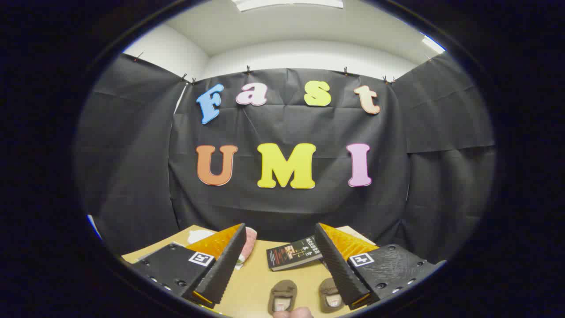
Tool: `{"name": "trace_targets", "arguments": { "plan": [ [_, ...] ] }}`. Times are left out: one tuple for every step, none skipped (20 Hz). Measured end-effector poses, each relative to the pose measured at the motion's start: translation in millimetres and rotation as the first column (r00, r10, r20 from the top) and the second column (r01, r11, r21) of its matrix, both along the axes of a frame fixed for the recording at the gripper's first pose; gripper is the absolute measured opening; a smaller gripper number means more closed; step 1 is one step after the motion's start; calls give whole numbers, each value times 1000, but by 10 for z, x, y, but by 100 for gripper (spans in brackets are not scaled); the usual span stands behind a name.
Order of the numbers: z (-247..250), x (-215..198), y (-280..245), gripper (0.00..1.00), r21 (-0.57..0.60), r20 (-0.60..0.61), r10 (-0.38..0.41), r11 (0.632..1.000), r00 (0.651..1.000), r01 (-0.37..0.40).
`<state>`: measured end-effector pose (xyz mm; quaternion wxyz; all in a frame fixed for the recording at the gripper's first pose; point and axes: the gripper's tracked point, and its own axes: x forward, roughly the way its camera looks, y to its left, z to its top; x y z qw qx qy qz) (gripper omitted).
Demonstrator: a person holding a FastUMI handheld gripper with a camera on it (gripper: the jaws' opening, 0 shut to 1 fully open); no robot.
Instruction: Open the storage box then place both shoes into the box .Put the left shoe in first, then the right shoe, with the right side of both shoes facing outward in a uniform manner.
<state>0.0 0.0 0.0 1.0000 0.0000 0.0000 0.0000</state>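
Gripper (280,240) fingers spread wide above the table (254,282); two brown shoes (282,297) lie between them, a book (293,253) beyond, possibly pink cloth (248,243) behind.

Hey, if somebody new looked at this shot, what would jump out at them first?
Probably the pair of small brown shoes on the tan table, sitting between the open gripper fingers, nothing held. Beyond them lies a dark book, and something pink and white peeks past one finger.
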Motion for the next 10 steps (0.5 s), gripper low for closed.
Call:
{"name": "trace_targets", "arguments": {
  "plan": [
    [11,8,21,95,1,1,4,1000,1000,-4],
    [17,7,40,95,0,1,9,1000,1000,-9],
    [14,2,51,95,-2,3,14,1000,1000,-14],
    [20,-1,50,95,-2,5,16,1000,1000,-16],
    [15,9,47,95,3,3,18,1000,1000,-18],
    [11,11,50,95,9,0,22,1000,1000,-22],
    [0,12,50,95,11,-2,23,1000,1000,-23],
    [-6,13,33,95,12,-4,23,1000,1000,-23],
    [-12,11,12,95,11,-6,20,1000,1000,-20],
    [-7,7,-17,95,13,-4,17,1000,1000,-17]
  ]
}}
